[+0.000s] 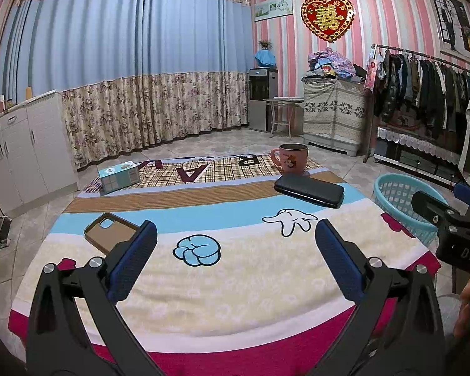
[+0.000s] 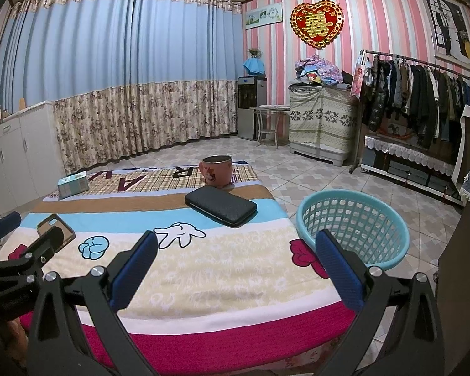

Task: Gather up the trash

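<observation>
A table under a cartoon-print cloth (image 1: 235, 282) holds a teal box (image 1: 119, 177), a pink mug (image 1: 293, 158), a black wallet (image 1: 308, 189) and a brown phone case (image 1: 109, 230). A teal plastic basket (image 2: 354, 225) stands on the floor at the table's right side. My left gripper (image 1: 235, 235) is open and empty above the near part of the cloth. My right gripper (image 2: 235, 244) is open and empty above the cloth's near right corner, beside the basket. No loose trash shows on the cloth in either view.
White cabinets (image 1: 18, 144) line the left wall. Floral curtains (image 1: 141, 109) hang at the back. A water dispenser (image 1: 261, 100), a small table (image 1: 282, 112), a covered cabinet (image 1: 333, 112) and a clothes rack (image 1: 423, 94) stand at the right. The floor is tiled (image 2: 297, 172).
</observation>
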Tool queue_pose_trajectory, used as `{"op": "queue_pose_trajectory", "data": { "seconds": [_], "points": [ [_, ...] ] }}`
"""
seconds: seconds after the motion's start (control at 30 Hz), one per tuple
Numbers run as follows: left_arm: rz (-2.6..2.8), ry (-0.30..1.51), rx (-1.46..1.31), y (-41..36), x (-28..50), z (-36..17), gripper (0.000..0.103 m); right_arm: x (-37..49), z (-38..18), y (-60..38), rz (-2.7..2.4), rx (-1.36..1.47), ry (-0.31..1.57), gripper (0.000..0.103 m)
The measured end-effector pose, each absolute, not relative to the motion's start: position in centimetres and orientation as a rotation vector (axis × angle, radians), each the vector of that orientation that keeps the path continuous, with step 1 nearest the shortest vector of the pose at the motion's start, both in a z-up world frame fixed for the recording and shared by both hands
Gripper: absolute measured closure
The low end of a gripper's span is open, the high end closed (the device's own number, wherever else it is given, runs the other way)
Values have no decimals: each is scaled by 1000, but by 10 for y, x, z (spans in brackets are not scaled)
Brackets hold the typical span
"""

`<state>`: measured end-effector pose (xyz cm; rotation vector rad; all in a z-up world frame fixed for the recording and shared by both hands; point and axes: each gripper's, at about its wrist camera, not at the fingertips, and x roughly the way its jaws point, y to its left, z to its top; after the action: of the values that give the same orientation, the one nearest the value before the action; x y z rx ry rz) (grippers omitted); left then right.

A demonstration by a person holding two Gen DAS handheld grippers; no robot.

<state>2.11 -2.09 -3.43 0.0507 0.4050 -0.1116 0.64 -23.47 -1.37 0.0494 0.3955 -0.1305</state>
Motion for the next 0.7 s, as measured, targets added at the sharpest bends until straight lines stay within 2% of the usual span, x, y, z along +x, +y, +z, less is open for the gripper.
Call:
{"op": "queue_pose_trajectory", "data": {
  "seconds": [0.7],
  "points": [
    [-105,401,62,-19,21,-37,5,7,-13,-235,-122,48,398,5]
  ]
}}
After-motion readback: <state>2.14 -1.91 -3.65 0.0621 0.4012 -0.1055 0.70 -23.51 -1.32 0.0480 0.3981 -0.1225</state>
